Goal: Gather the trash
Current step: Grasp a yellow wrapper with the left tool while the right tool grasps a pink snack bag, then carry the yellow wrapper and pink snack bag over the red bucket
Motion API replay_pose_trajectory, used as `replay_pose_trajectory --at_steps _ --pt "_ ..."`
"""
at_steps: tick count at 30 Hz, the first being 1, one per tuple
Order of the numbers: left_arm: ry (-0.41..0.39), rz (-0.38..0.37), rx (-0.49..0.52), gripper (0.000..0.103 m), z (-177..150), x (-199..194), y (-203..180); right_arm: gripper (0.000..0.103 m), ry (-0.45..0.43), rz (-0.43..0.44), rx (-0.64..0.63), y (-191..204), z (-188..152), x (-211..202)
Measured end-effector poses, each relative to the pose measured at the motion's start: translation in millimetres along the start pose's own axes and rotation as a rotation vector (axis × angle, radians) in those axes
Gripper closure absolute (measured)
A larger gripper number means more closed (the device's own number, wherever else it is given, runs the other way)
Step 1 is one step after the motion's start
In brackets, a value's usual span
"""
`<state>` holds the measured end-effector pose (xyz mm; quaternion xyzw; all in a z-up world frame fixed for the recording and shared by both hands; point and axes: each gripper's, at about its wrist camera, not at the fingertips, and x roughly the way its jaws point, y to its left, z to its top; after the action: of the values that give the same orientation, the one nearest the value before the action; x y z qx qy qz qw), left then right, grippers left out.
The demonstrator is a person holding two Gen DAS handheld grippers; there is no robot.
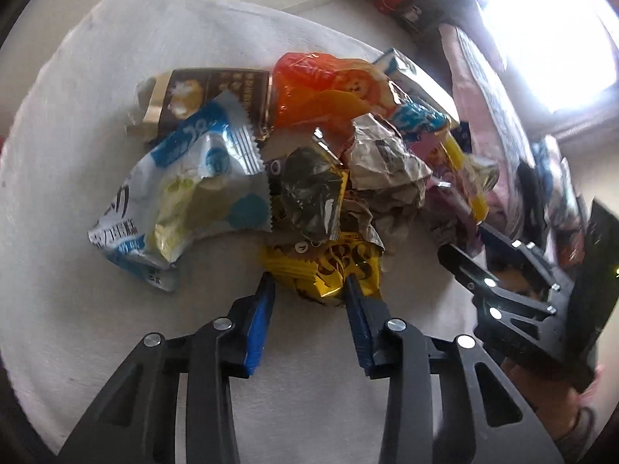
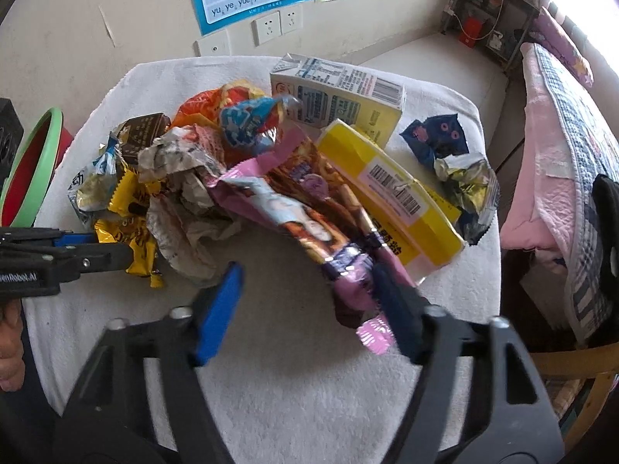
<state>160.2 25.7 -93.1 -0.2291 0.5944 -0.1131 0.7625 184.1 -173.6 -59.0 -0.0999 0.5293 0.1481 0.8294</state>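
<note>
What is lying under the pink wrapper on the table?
The pink wrapper lies over a yellow package, covering its left part. What else is beneath it is hidden.

We see daylight pouring in from a window (image 1: pixel 557 27) at about two o'clock in both views, blown out to white glare in the left wrist view. Fisheye bending curves the table (image 2: pixel 294 379) edge, with dark vignetting at the corners. The right gripper (image 2: pixel 309 274) looks smeared, probably motion blur; shadows are soft.
</note>
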Motion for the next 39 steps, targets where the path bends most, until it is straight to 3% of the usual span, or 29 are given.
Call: replay_pose_trajectory --at_steps 3,12,19,29,39 --pt "-0.011 -0.045 -0.031 0.070 -5 -4 6 0.077 0.009 0.001 0.030 -6 -2 2" --pt "-0.048 -0.066 0.001 0.072 -17 -26 1 0.088 -0.004 0.054 0.060 -11 -13 -15" --pt "-0.080 0.024 0.100 0.072 -27 -46 -16 0.088 -0.025 0.091 0.098 -7 -25 -40" --pt "-0.165 0.113 0.237 0.072 -30 -92 -38 0.088 -0.118 0.134 0.101 9 -12 -83" --pt "-0.244 0.123 0.206 0.072 -31 -126 -33 0.088 -0.158 0.191 0.088 32 5 -103"
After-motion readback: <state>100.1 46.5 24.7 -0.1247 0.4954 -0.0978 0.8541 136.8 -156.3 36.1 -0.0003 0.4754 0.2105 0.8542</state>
